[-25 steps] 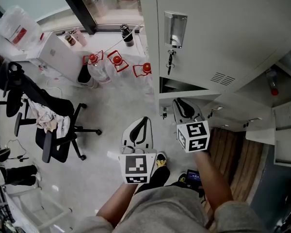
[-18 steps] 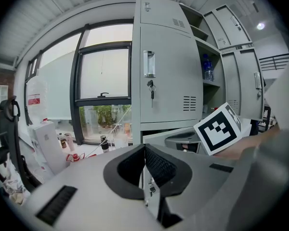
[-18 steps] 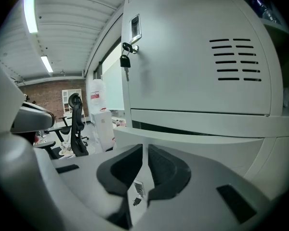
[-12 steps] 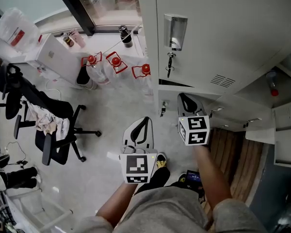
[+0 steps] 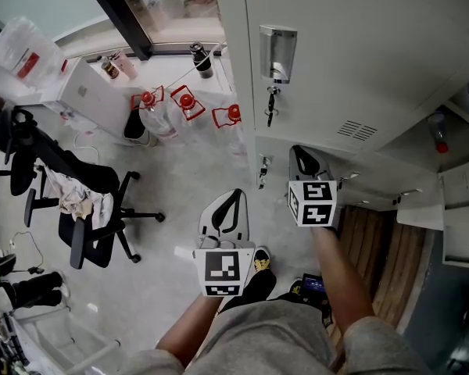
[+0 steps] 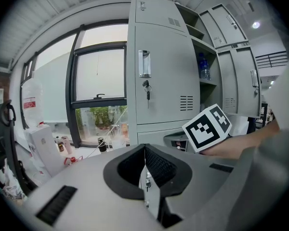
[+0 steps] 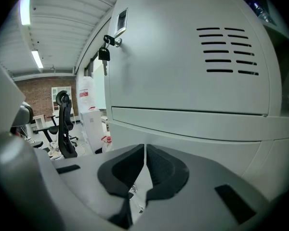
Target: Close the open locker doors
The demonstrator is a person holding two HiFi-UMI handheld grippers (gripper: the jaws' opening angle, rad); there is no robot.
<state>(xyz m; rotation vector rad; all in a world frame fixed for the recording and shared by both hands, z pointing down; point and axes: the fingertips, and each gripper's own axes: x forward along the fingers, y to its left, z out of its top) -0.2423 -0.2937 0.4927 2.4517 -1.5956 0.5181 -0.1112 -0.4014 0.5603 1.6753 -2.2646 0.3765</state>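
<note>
The grey locker bank (image 5: 359, 45) fills the upper right of the head view. Its tall door (image 7: 192, 57) carries a handle (image 5: 277, 49) and hanging keys (image 5: 271, 100). Below it the lower door (image 5: 277, 148) lies about flush with the front, its key (image 5: 262, 170) at the left edge. My right gripper (image 5: 299, 155) is shut, with its tips at that lower door (image 7: 197, 134). My left gripper (image 5: 233, 198) is shut on nothing and hangs back over the floor. To the right, locker doors (image 5: 418, 205) stand open, and a bottle (image 5: 436, 131) is on a shelf.
A black office chair (image 5: 78, 201) stands at the left. Water jugs with red handles (image 5: 186, 100) sit by the window next to a white box (image 5: 94, 88). A plastic bag (image 5: 19, 45) is at the far left. Grey floor (image 5: 187, 178) lies between the chair and the lockers.
My right gripper has pushed forward against the lower door. The dark gap above that door has gone. The left gripper has barely moved.
</note>
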